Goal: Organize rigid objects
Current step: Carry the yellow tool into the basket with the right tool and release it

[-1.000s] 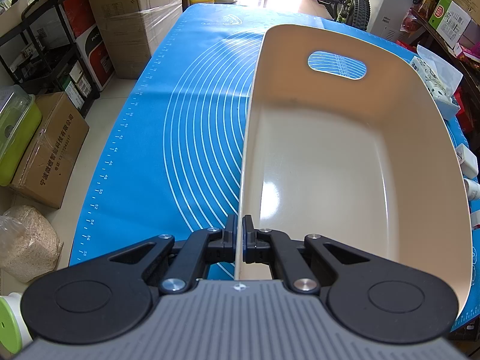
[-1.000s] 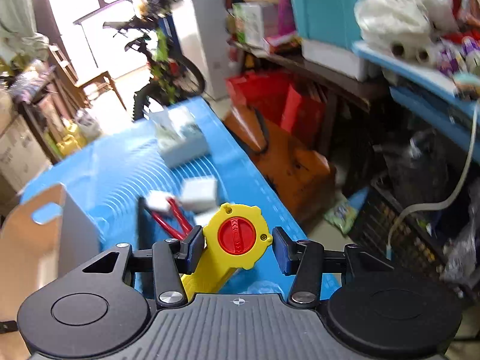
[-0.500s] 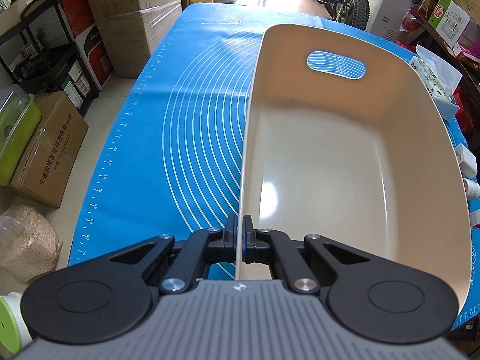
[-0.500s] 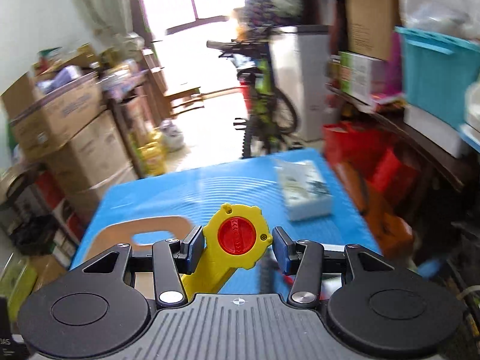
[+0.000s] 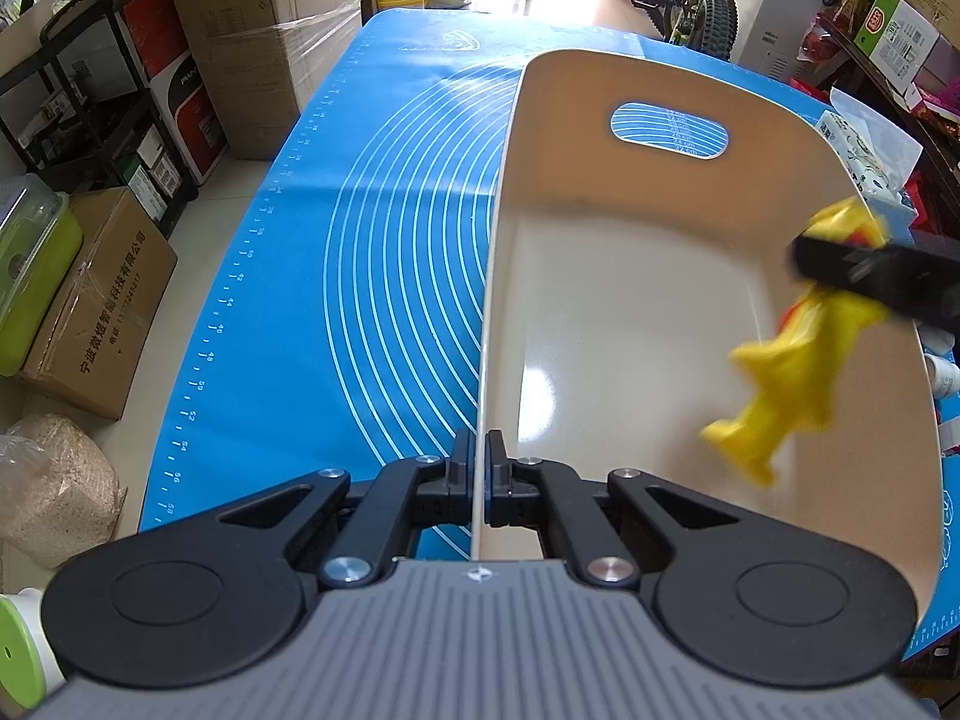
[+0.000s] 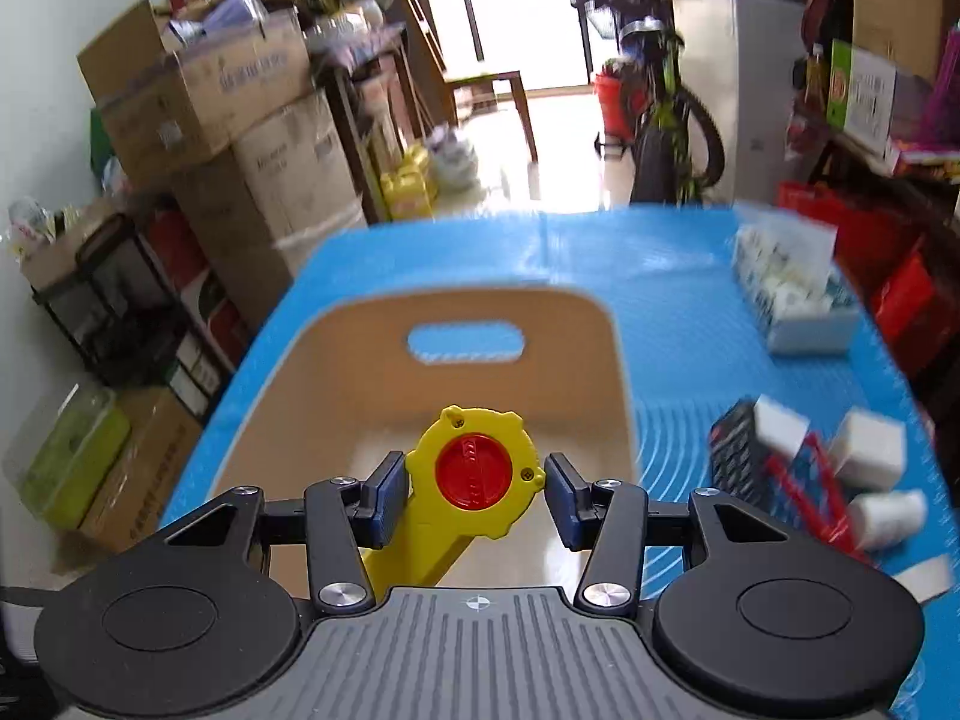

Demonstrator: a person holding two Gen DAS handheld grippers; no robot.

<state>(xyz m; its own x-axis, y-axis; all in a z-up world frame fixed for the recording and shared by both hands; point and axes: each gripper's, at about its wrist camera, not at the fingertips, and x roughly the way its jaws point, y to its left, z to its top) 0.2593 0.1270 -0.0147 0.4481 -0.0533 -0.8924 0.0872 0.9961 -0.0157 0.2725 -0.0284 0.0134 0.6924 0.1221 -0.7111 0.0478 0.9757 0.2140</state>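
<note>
A beige plastic bin (image 5: 660,312) with a handle slot stands on the blue mat (image 5: 384,252). My left gripper (image 5: 480,480) is shut on the bin's left wall near its front corner. My right gripper (image 6: 474,492) is shut on a yellow toy tool with a red knob (image 6: 474,471). It holds the toy above the bin (image 6: 480,360). In the left wrist view the yellow toy (image 5: 786,354) hangs over the bin's right side, held by a black finger (image 5: 870,282).
White boxes, a red-handled tool (image 6: 804,480) and a dark box (image 6: 738,450) lie on the mat right of the bin. A tissue pack (image 6: 792,294) sits at the back right. Cardboard boxes (image 5: 258,42) and shelves stand left of the table.
My right gripper has swung left with the yellow toy, from beside the table edge to over the bin. The toy now shows in the left wrist view. The left gripper has not moved.
</note>
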